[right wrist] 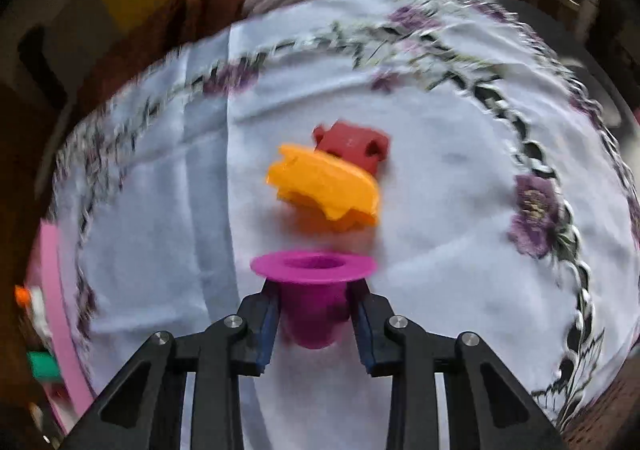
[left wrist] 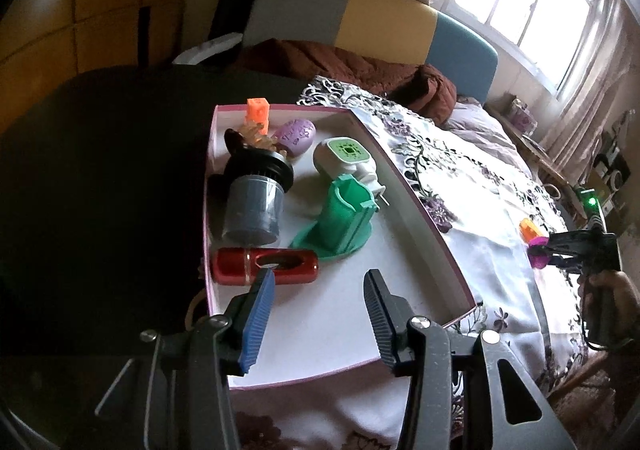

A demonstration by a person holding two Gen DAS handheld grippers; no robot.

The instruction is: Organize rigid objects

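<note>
1. Magenta plastic fills the right tool (right wrist: 314,324): a flanged cup (right wrist: 314,290) is pinched by its body between the two blue pads, the wide rim sitting just above the fingertips (right wrist: 267,330).
2. Beyond the cup, an orange piece (right wrist: 326,186) and a dark red piece (right wrist: 354,146) lie on the flowered tablecloth (right wrist: 440,210), the orange one overlapping the red in this view; the picture is blurred, so whether they touch I cannot tell.
3. From the left wrist view, the right tool (left wrist: 538,250) shows at the far right edge with the cup (left wrist: 538,254) at its tip, near the orange piece (left wrist: 529,229).
4. The left tool (left wrist: 318,314) is spread wide, holding nothing, above the near end of a shallow pink-edged tray (left wrist: 420,210).
5. Inside the tray, nearest the left tool, lies a red tube (left wrist: 266,265) on its side.
6. Behind it stand a grey tub (left wrist: 254,210) with a black ribbed part on top and a green holder (left wrist: 340,216) on a round base.
7. Farther back are a white plug unit with a green face (left wrist: 344,156), a purple egg shape (left wrist: 296,136) and an orange block (left wrist: 257,114).
</note>
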